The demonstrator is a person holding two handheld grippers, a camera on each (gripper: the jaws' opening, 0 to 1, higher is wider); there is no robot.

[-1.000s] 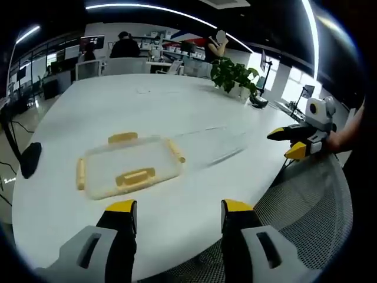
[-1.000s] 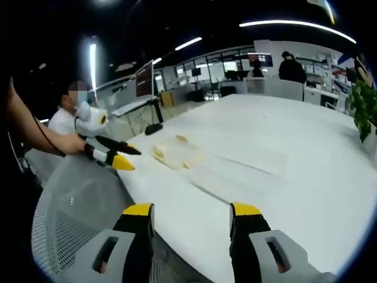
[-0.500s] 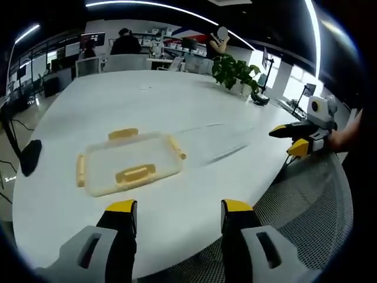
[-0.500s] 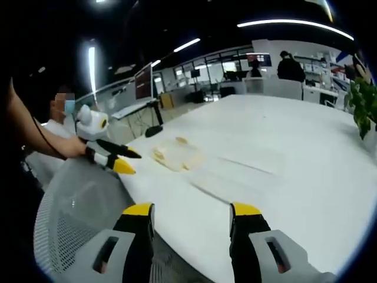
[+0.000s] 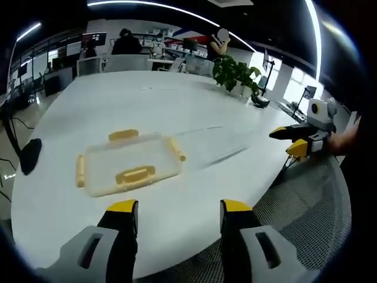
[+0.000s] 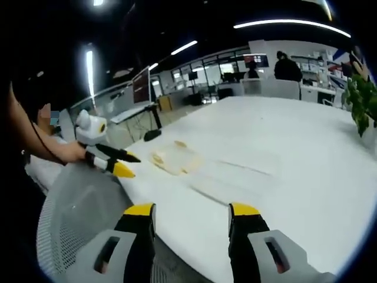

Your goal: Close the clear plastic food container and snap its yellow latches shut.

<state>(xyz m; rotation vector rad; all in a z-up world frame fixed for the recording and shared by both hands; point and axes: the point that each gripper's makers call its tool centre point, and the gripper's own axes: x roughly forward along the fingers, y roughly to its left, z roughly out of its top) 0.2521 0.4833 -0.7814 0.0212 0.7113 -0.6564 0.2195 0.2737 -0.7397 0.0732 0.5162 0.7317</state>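
Open-plan office space with ceiling light strips surrounds a large white desk (image 5: 177,106). On the desk, near its edge closest to the person, lies the clear plastic lid (image 5: 126,164) with yellow latches (image 5: 135,175) on its sides; the clear container base (image 5: 215,141) rests just beside it, hard to make out. Left gripper (image 5: 179,212) hangs over the near edge, jaws apart and empty. Right gripper (image 6: 191,213) hovers over the desk edge too, jaws apart, nothing between them. A potted plant (image 5: 235,73) stands near the far edge.
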